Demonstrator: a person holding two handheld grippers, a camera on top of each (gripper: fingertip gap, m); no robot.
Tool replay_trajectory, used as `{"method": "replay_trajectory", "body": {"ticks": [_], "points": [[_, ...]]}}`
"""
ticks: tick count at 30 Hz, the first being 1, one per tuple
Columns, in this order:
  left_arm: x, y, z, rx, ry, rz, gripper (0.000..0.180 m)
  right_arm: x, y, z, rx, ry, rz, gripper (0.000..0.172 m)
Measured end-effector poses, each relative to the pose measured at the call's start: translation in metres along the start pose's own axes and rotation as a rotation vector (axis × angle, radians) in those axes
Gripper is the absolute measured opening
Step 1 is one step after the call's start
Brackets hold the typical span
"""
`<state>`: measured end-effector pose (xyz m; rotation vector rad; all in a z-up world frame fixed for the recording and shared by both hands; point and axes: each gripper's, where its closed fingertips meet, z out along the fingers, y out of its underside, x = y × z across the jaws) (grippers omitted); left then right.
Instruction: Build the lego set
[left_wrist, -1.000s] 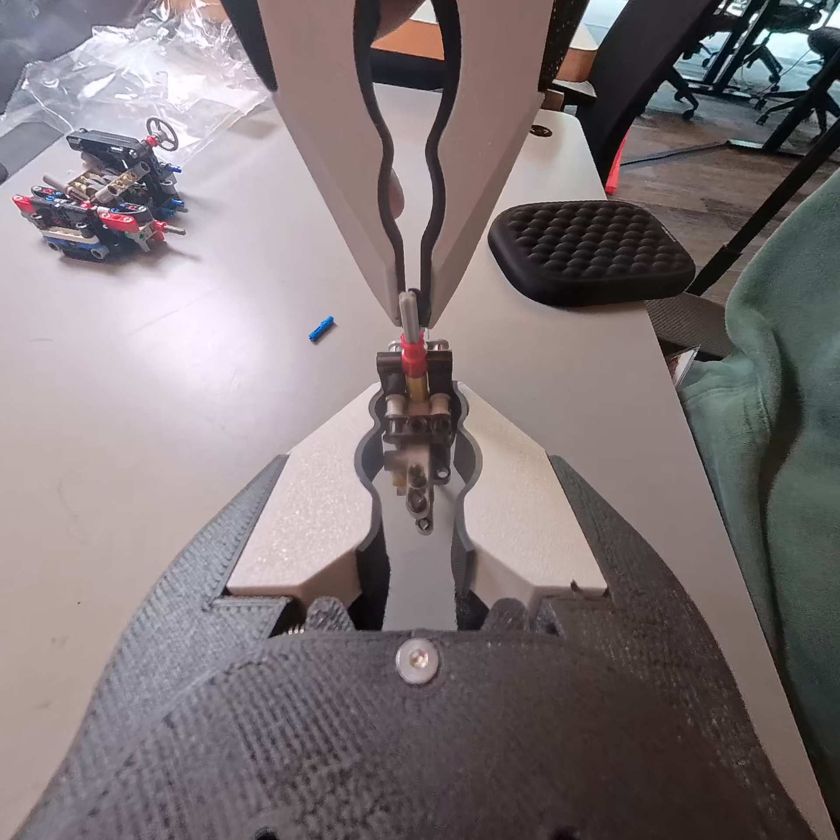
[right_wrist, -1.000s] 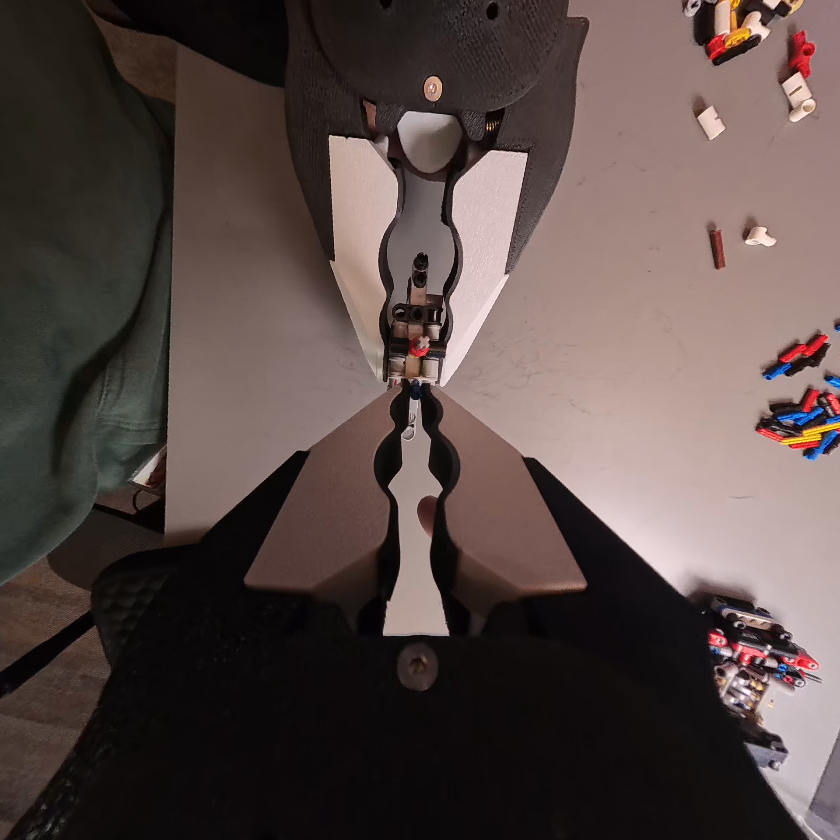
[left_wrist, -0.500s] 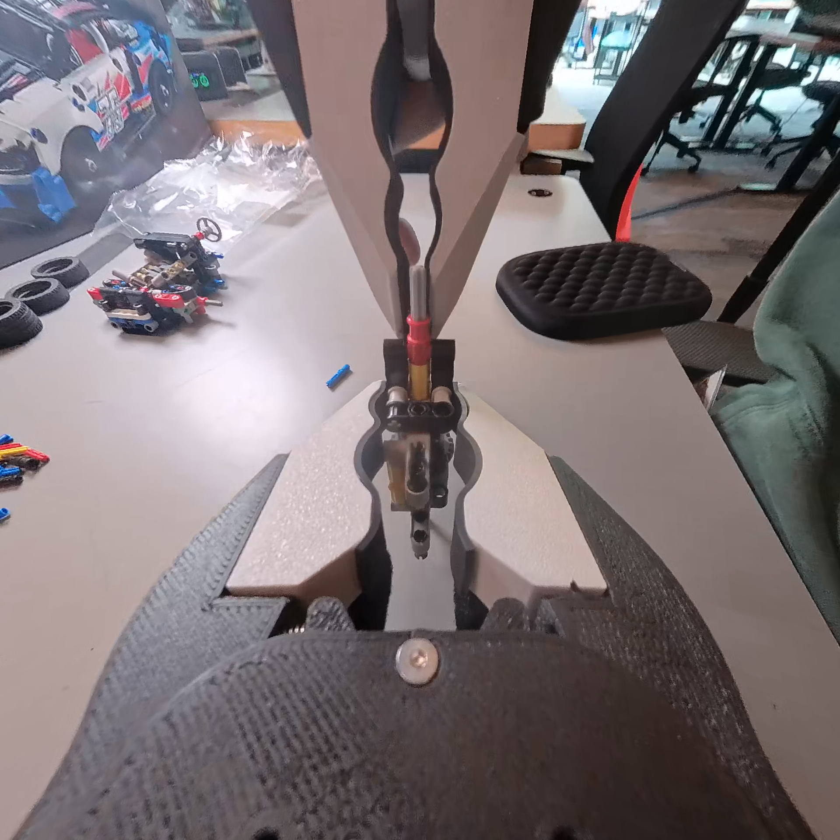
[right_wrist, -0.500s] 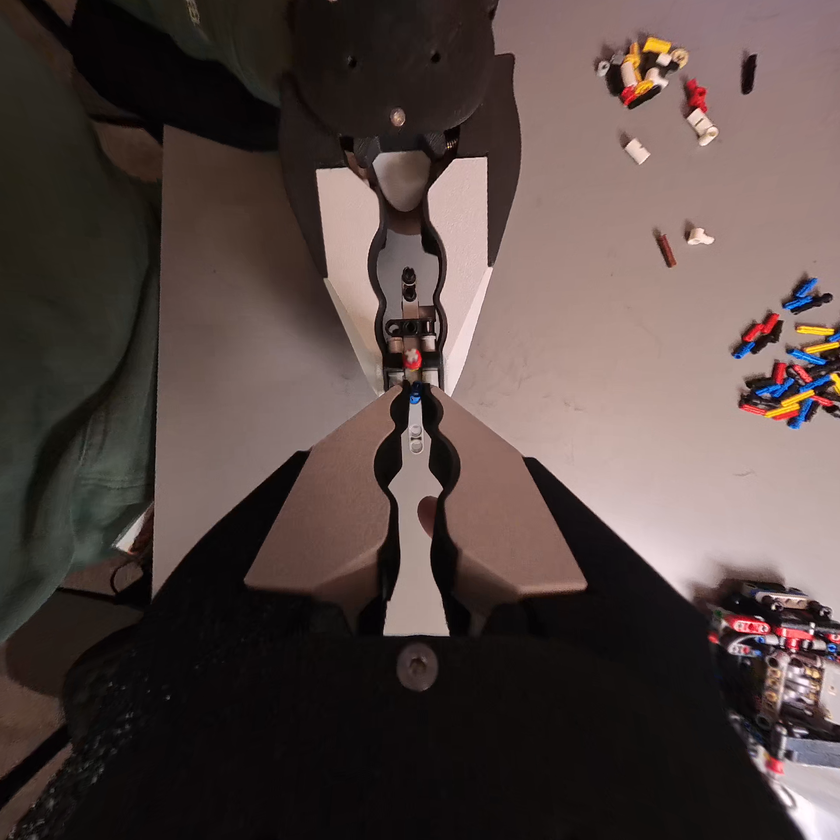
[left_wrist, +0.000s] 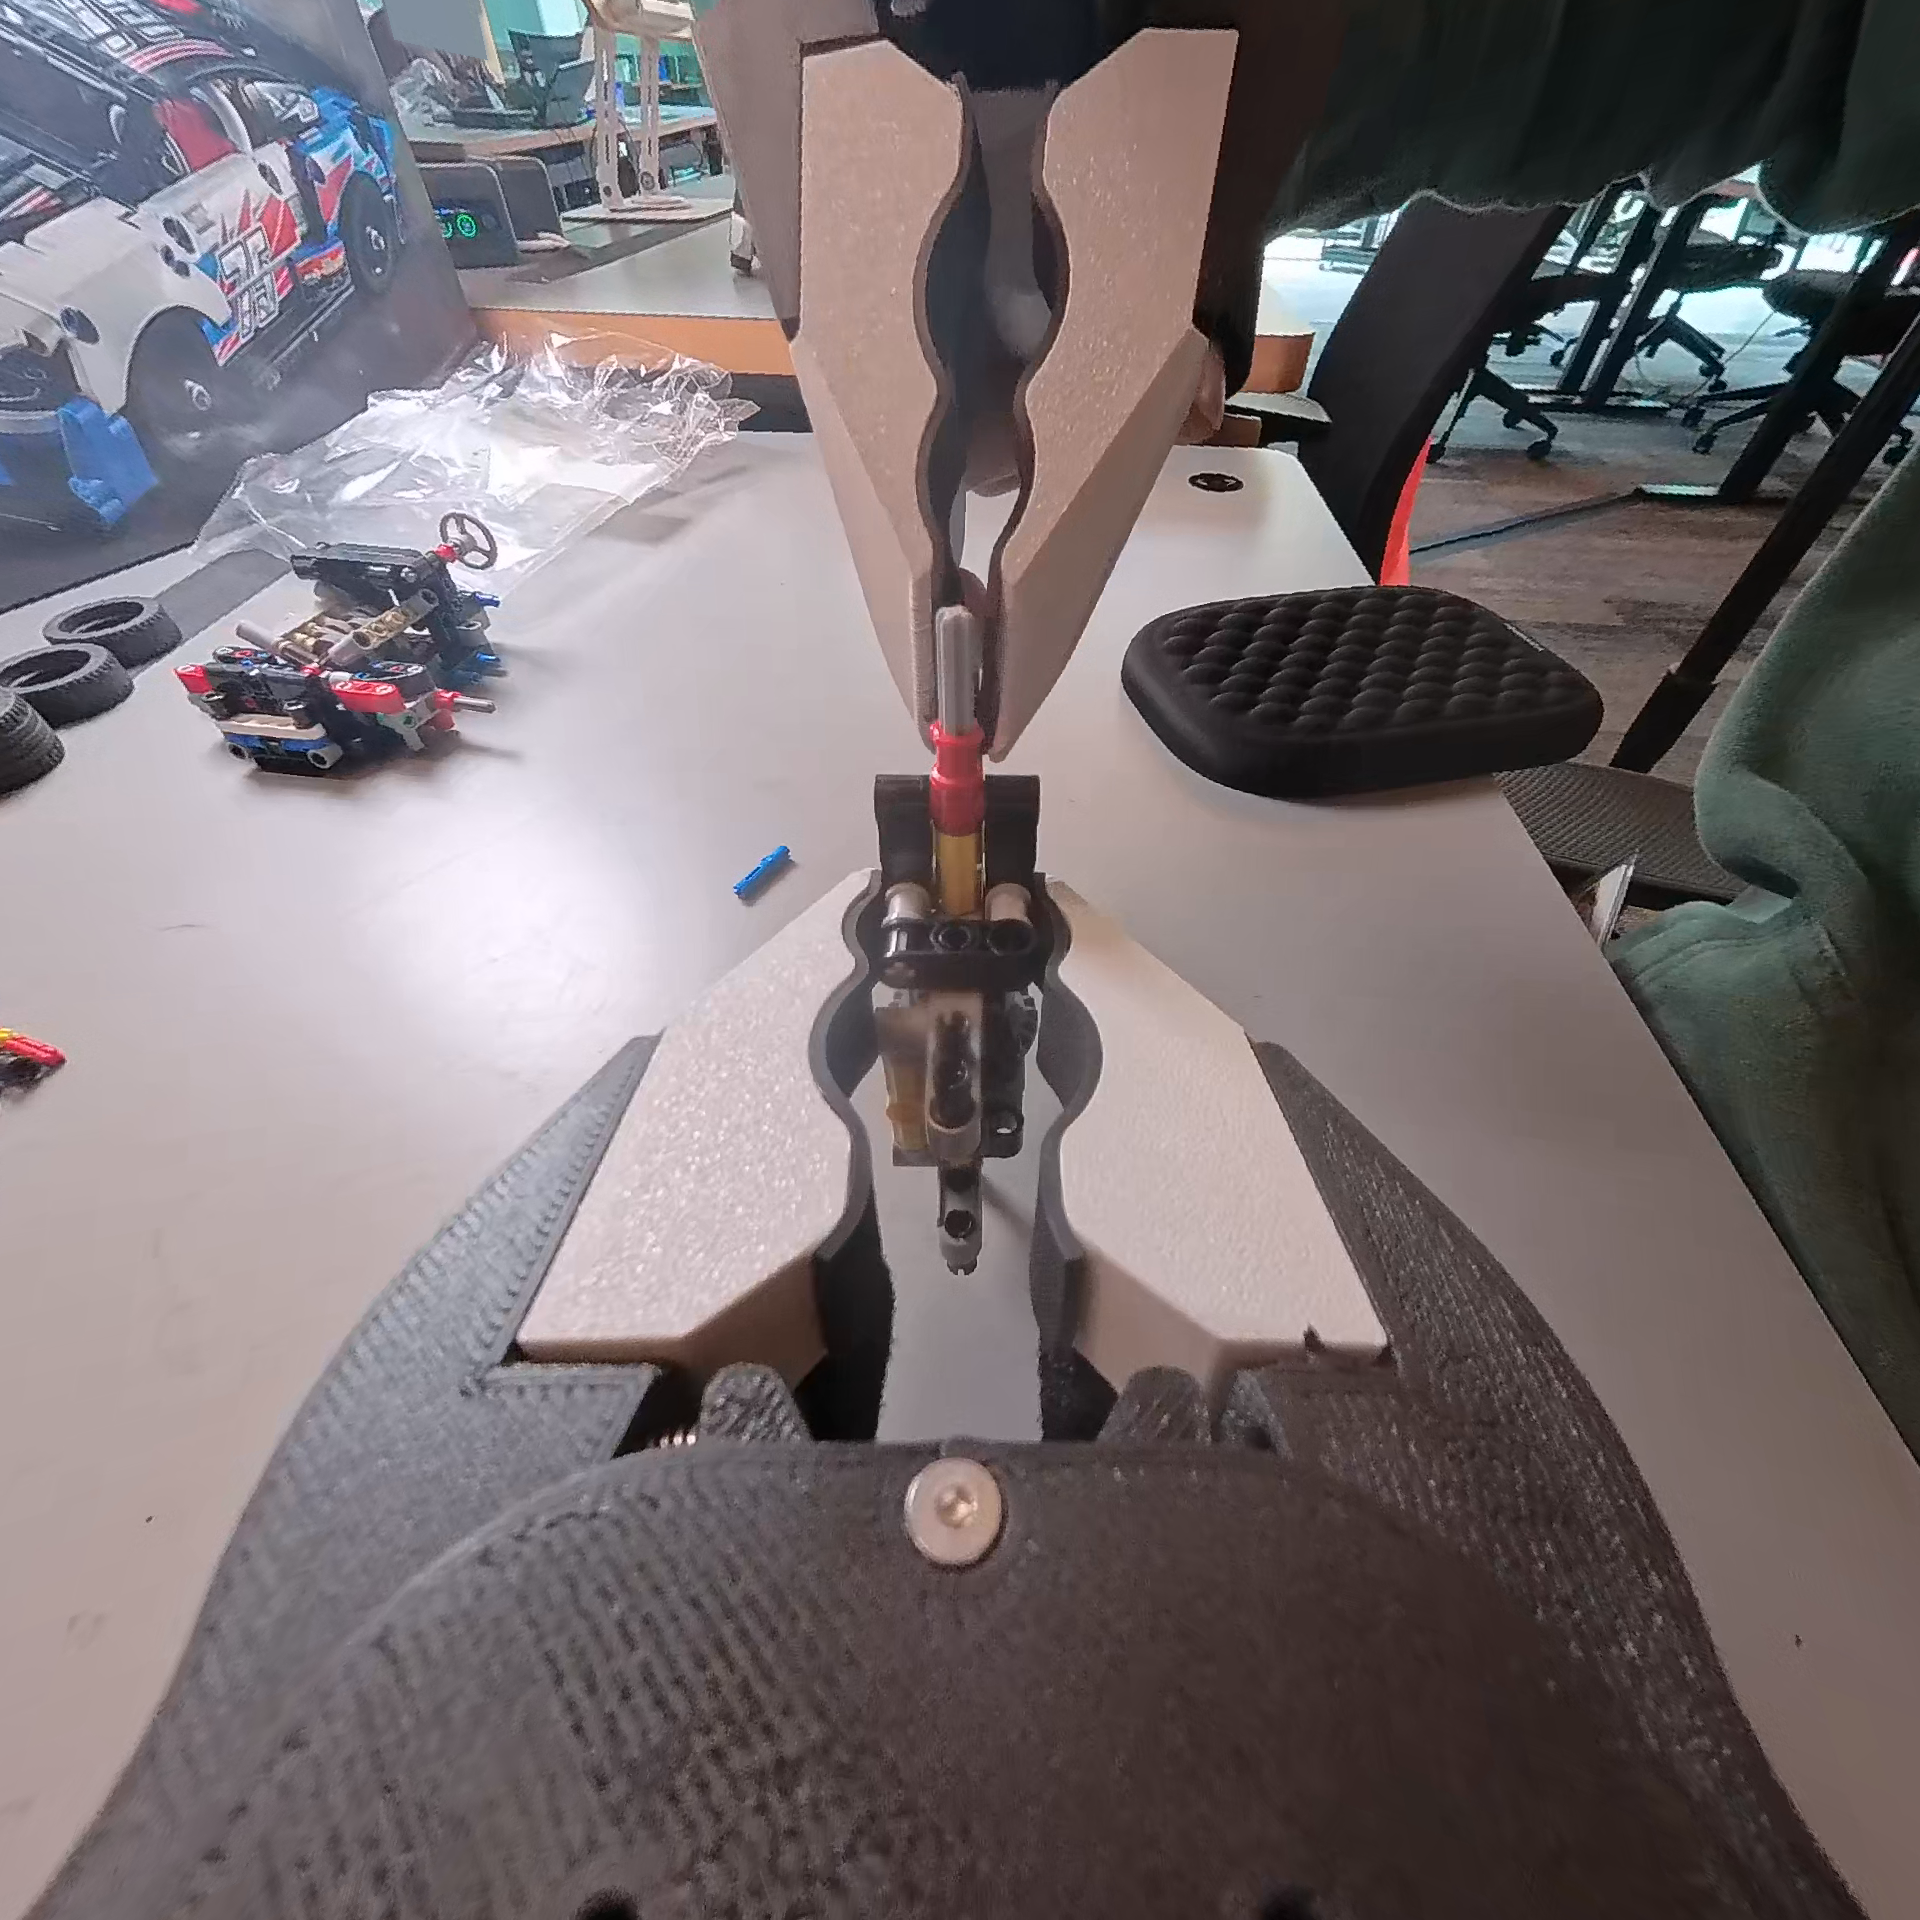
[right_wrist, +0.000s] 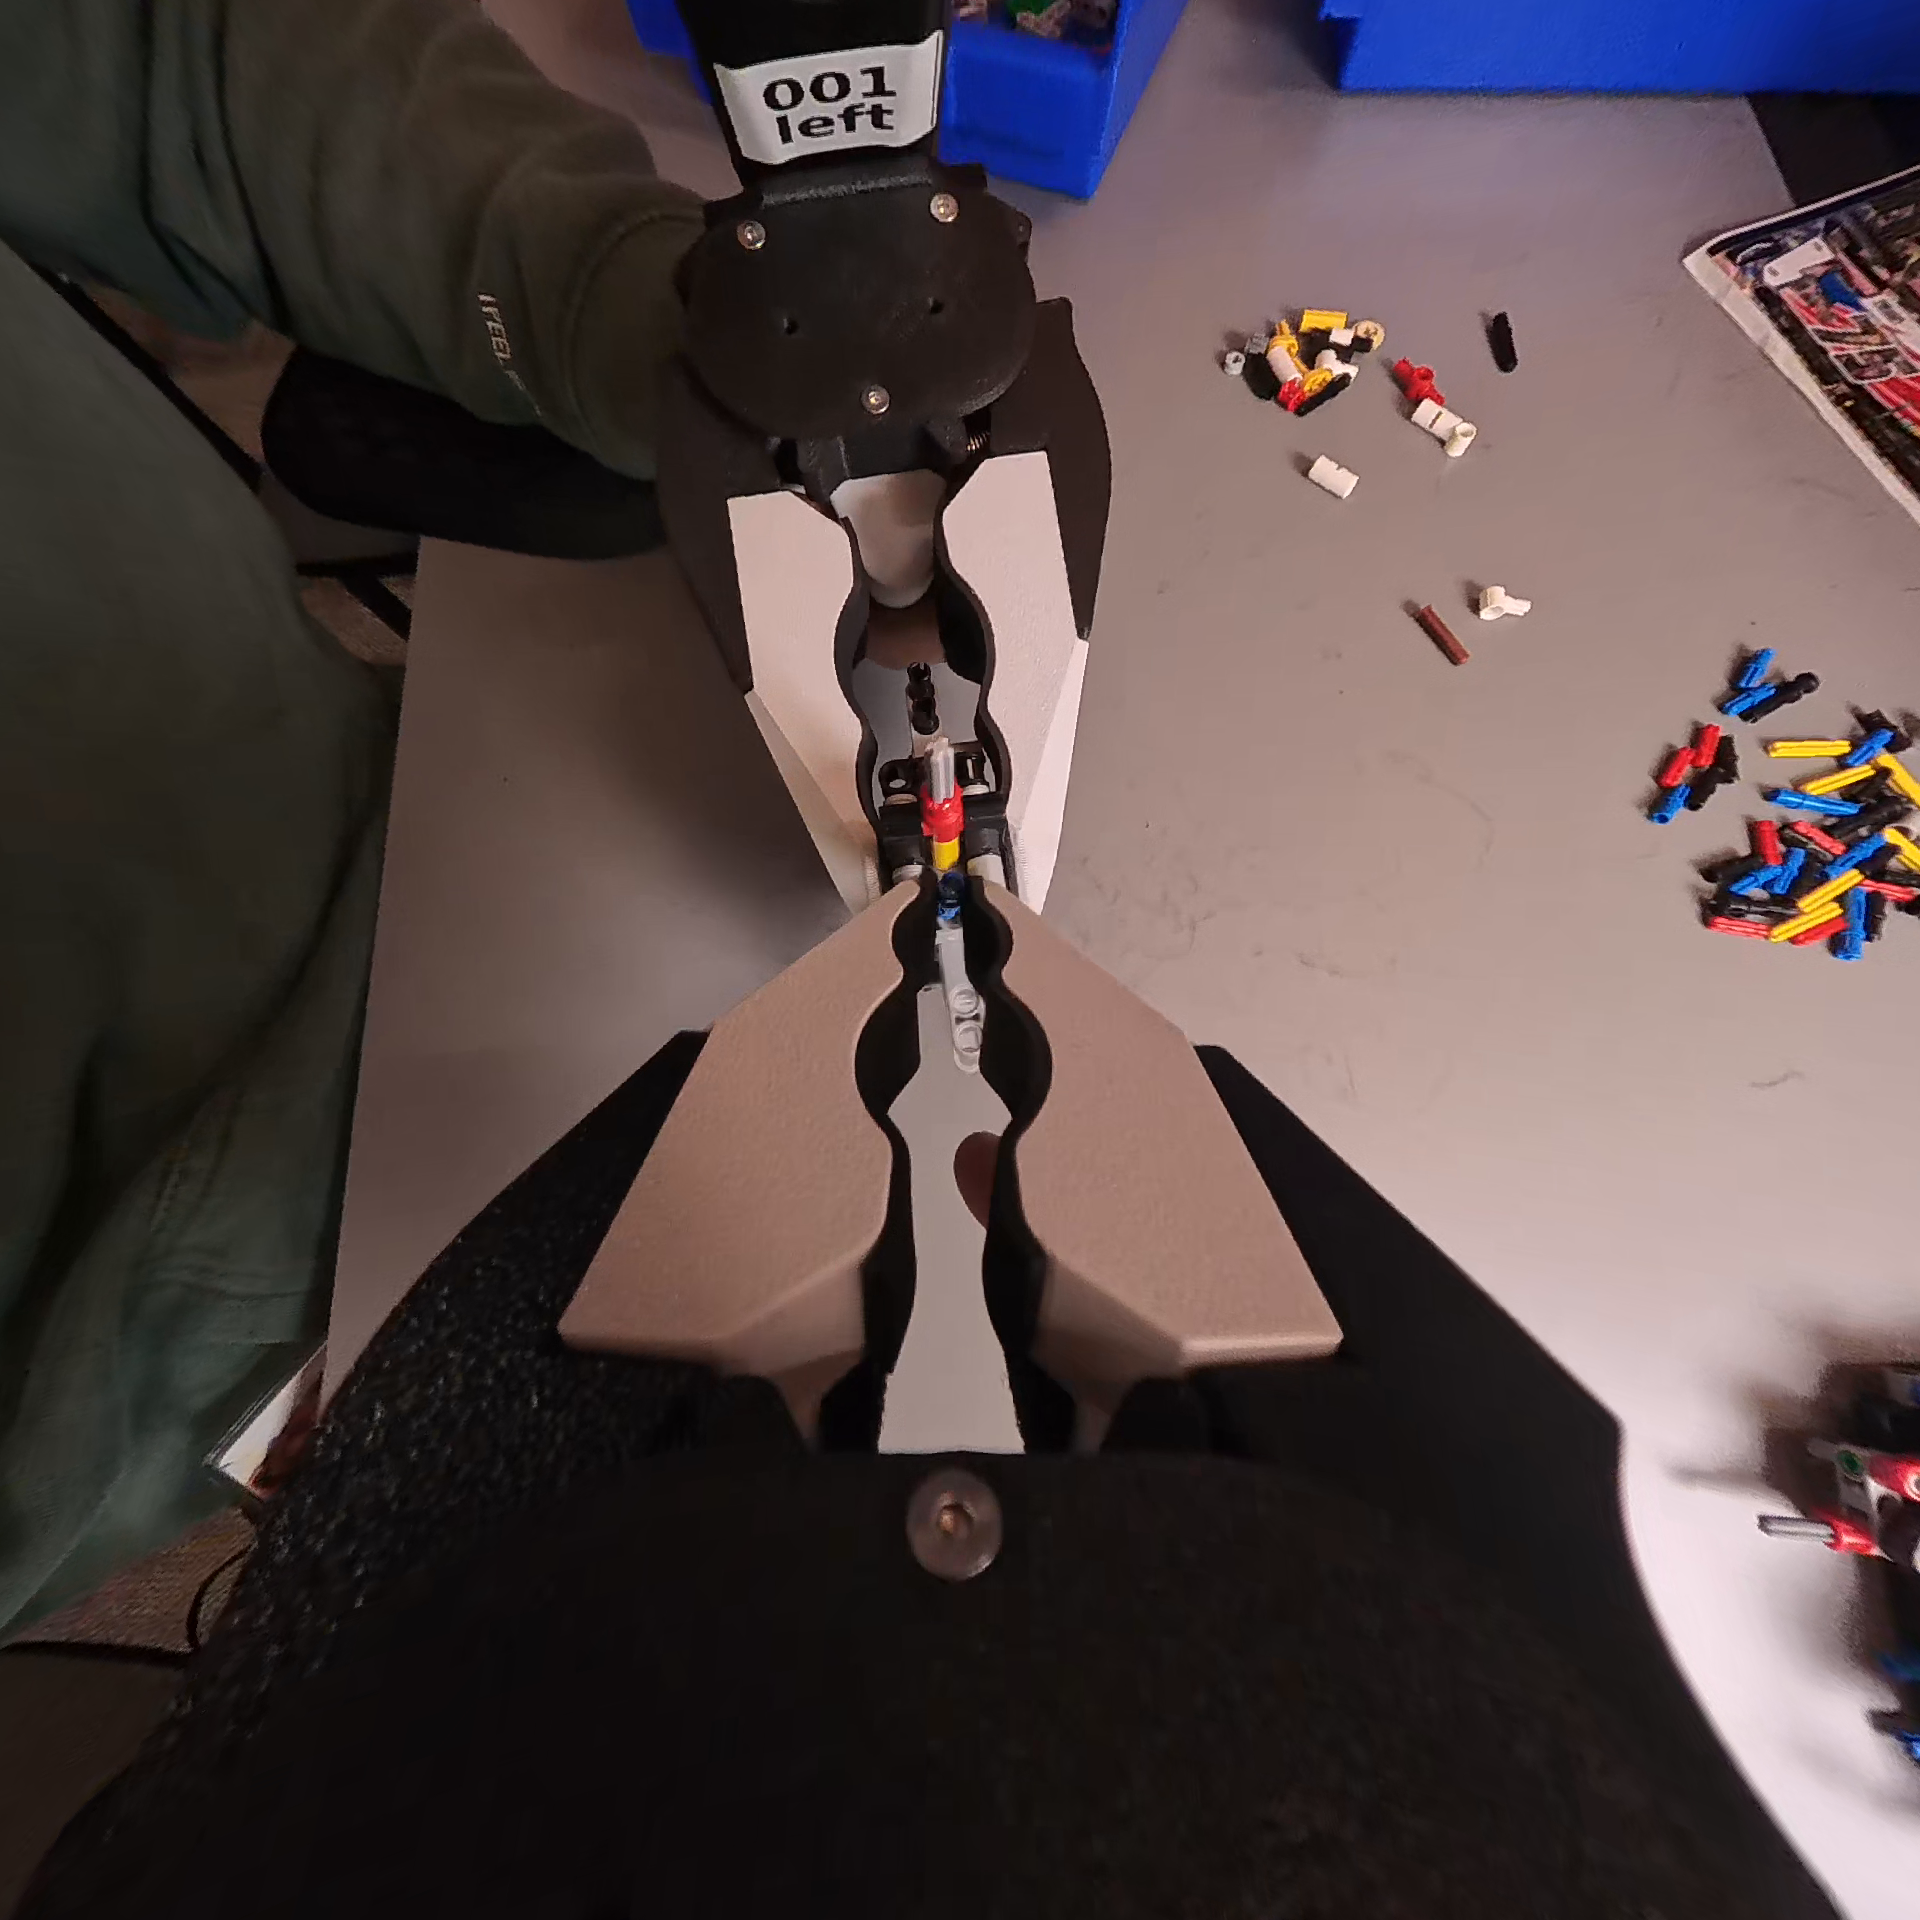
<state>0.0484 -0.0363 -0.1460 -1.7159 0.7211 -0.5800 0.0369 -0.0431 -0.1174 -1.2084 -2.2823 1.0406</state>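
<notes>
Left wrist view: left gripper (left_wrist: 956, 914) clamps a small black brick sub-assembly (left_wrist: 958, 935) carrying a yellow-and-red sleeve and a grey axle (left_wrist: 956, 665) pointing forward. Versus a second ago the camera has tilted up, so the printed car picture (left_wrist: 177, 229) and loose tyres (left_wrist: 73, 675) are now in frame. Right gripper (right_wrist: 951, 899), tips against the assembly, pinches a light grey beam with a blue pin (right_wrist: 961, 987); the axle shows longer than before. On the grey table (left_wrist: 416, 987): partly built chassis (left_wrist: 343, 665), stray blue pin (left_wrist: 762, 870), black dimpled pad (left_wrist: 1361, 686), clear plastic bag (left_wrist: 488, 426). Right wrist view: heap of coloured pins (right_wrist: 1808, 831); green sleeve (right_wrist: 343, 208) behind the left gripper.
</notes>
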Motion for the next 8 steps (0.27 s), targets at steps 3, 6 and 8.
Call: {"method": "replay_trajectory", "body": {"ticks": [3,6,8], "points": [[-0.0004,0.0002,-0.0005,-0.002,-0.001,0.001,0.025,0.0015,0.0007,0.0000,-0.004,0.003,0.009,0.003],[0.0000,0.0004,-0.0003,-0.007,-0.001,0.006,0.025,0.0011,0.0015,0.0002,-0.023,0.008,-0.004,0.003],[-0.0001,0.0005,0.0000,-0.010,-0.004,0.007,0.025,0.0013,0.0022,-0.0001,-0.050,0.015,-0.018,0.003]]}}
